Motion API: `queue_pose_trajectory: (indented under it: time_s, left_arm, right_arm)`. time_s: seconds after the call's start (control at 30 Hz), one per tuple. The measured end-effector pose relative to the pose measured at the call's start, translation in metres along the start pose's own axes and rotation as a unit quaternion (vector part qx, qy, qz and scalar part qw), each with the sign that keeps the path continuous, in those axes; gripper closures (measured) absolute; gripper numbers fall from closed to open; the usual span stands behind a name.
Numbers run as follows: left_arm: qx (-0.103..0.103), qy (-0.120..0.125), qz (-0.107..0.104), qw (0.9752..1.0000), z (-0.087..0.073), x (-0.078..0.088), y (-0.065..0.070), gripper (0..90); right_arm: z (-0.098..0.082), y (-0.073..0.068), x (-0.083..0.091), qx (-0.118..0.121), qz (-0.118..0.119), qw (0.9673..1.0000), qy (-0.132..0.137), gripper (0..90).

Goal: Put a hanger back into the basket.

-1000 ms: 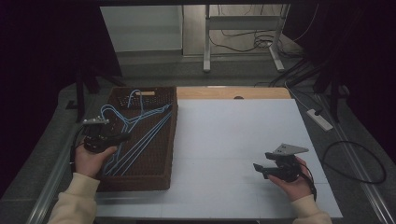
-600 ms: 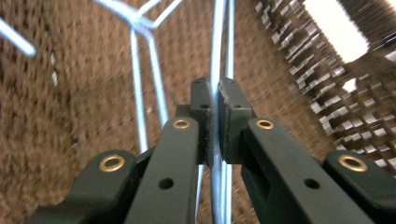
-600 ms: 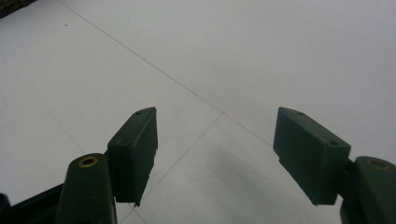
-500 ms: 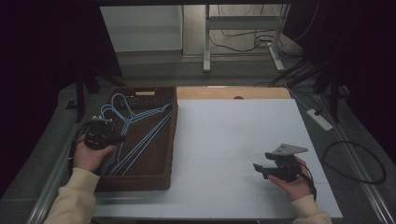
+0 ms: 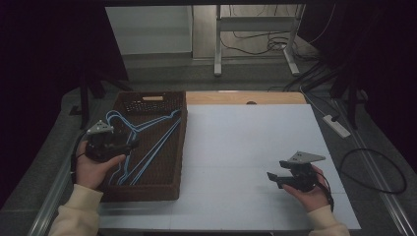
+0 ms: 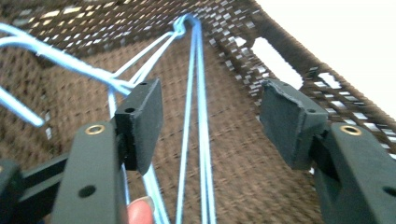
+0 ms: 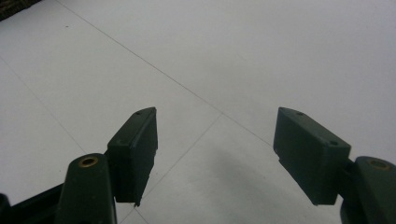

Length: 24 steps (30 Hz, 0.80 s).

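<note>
Several blue wire hangers (image 5: 147, 142) lie in a brown woven basket (image 5: 162, 189) at the table's left. My left gripper (image 5: 132, 145) hovers over the basket's left side, held in a hand. Its jaws have just been opening and now stand wide apart. In the left gripper view the hangers (image 6: 198, 140) run along the basket floor between and below the pads (image 6: 142, 119), which press on nothing. Over the white table at the right, my right gripper (image 5: 273, 177) is open and empty; its own view shows the gripper (image 7: 215, 128) above bare tabletop.
The white table top (image 5: 246, 147) stretches between the basket and the right hand. A wooden strip (image 5: 246, 97) lines the far edge. Cables and a power strip (image 5: 337, 125) lie on the floor to the right. Metal table legs (image 5: 216, 44) stand beyond.
The left gripper's jaws went from shut to wide open, letting go of the blue hanger, which now lies lower in the basket. The left hand shifted slightly. The right gripper stayed put.
</note>
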<state>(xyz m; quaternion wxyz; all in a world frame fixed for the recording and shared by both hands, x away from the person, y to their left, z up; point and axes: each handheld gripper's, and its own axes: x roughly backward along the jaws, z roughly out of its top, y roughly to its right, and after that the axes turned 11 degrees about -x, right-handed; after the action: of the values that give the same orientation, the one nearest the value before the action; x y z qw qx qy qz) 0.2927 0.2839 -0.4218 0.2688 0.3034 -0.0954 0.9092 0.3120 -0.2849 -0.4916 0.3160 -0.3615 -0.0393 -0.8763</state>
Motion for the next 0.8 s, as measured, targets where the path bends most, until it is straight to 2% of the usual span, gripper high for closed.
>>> queue_pose_trajectory:
  time_s: [0.27, 0.37, 0.6, 0.77, 0.8]
  left_arm:
    - [-0.024, 0.042, -0.032, 0.9983, 0.0, 0.014, 0.026, 36.3]
    - [-0.029, 0.049, -0.039, 0.9976, -0.001, 0.015, 0.031, 35.8]
    - [-0.05, 0.075, -0.057, 0.9943, -0.009, 0.018, 0.06, 34.8]
    - [-0.067, 0.075, -0.062, 0.993, -0.02, 0.011, 0.08, 32.3]
    - [-0.067, 0.075, -0.062, 0.993, -0.02, 0.011, 0.08, 32.1]
  right_arm:
    - [0.0, 0.0, 0.001, -0.001, 0.001, 1.0, 0.0, 31.5]
    - [0.0, 0.0, 0.001, -0.001, 0.001, 1.0, 0.001, 31.5]
    - [0.0, 0.002, 0.004, -0.003, 0.003, 1.0, 0.004, 31.5]
    - [0.0, 0.004, 0.009, -0.005, 0.004, 0.9999, 0.011, 31.5]
    - [0.0, 0.004, 0.009, -0.005, 0.004, 0.9999, 0.011, 31.5]
